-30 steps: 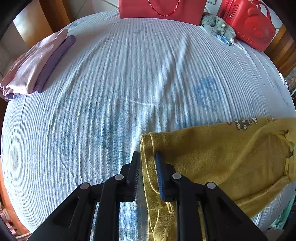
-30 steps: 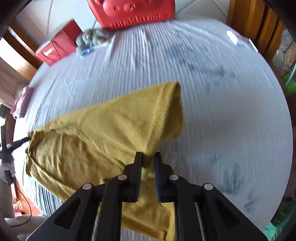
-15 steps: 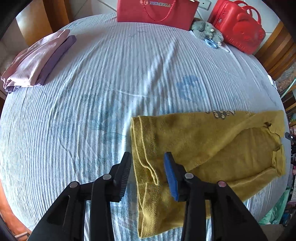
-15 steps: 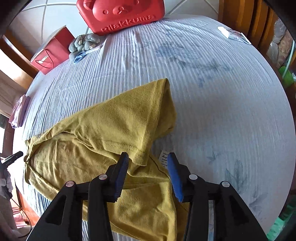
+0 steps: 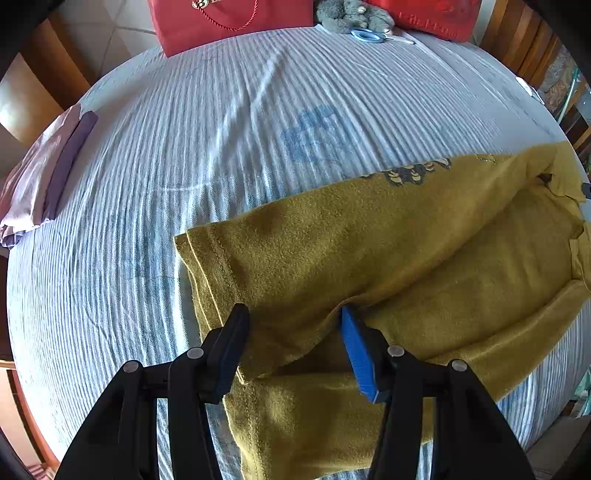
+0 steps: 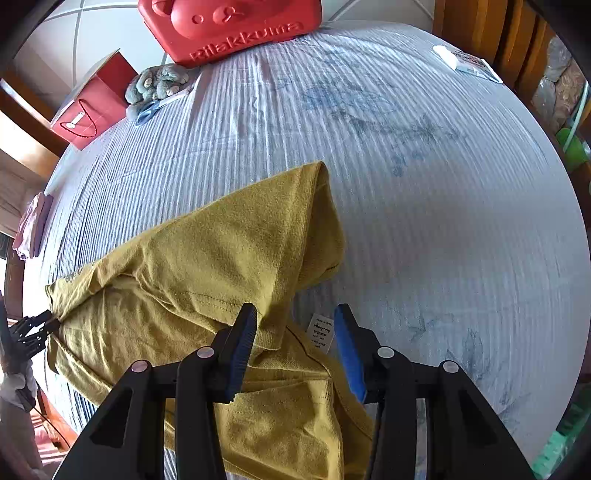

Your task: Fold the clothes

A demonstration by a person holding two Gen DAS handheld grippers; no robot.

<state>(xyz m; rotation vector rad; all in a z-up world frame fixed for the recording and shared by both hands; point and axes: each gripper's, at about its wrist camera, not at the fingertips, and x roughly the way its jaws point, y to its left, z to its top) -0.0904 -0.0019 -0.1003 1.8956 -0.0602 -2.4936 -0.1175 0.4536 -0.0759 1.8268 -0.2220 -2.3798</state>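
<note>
I am hanging over the near edge of the bed [image 5: 229, 122], where the folded shirt [image 5: 388, 251] is lying lengthwise along that edge. My left gripper [image 5: 291, 332], its jaws opening, is sitting over the shirt's hemmed end, cloth lying between them; my right gripper [image 6: 293, 332] is standing over the other end, just beside the label [image 6: 320, 332]. Folded clothes [image 5: 40, 177] are resting at the left edge. Along the far edge a paper bag [image 5: 229, 18], a plush toy [image 5: 351, 14] with scissors [image 5: 369, 36] before it, and a case [image 6: 229, 26] are lined up.

Bright daylight, fisheye-warped edges, perhaps slight blur.
</note>
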